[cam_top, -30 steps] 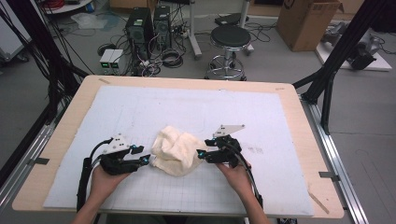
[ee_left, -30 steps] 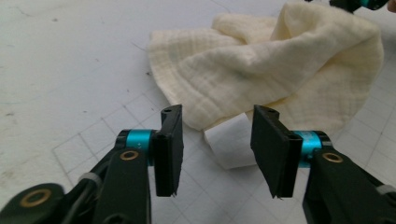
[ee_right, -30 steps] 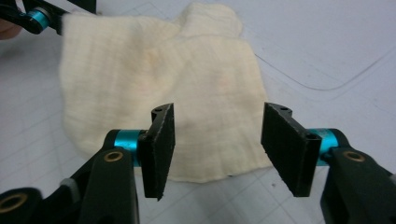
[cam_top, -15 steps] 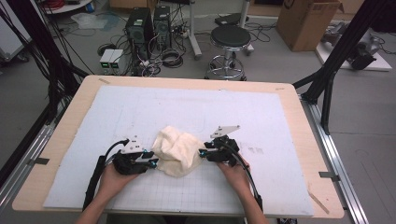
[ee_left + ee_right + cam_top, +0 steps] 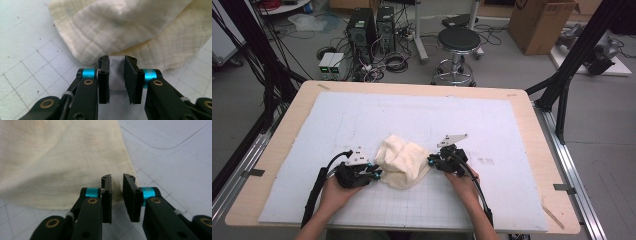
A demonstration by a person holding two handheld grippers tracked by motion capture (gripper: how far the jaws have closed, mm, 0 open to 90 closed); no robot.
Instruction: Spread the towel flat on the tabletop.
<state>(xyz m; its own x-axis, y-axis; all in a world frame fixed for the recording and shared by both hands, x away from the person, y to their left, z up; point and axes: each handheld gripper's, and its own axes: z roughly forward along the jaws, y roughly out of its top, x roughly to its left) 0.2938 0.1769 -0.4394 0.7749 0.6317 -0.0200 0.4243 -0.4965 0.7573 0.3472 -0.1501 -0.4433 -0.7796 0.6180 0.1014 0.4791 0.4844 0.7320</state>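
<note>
A crumpled cream cloth (image 5: 402, 161) lies in a heap on the white gridded mat, near the front middle. My left gripper (image 5: 375, 173) sits at the cloth's left edge, jaws open. In the left gripper view the cloth (image 5: 130, 32) bulges just beyond the left gripper (image 5: 116, 62), with only bare mat between the pads. My right gripper (image 5: 431, 161) is at the cloth's right edge, also open. In the right gripper view the cloth (image 5: 57, 162) spreads to the left, and its edge lies just past the right gripper (image 5: 116, 180), with nothing clamped.
The white mat (image 5: 492, 125) covers most of a wooden table (image 5: 532, 130). On the floor beyond the far edge are a black stool (image 5: 458, 42), computer towers (image 5: 362, 27), cables and a cardboard box (image 5: 539, 22). Black frame posts stand at both sides.
My left gripper has slid right across the mat until it meets the cloth's left edge. The right gripper and the cloth have hardly moved.
</note>
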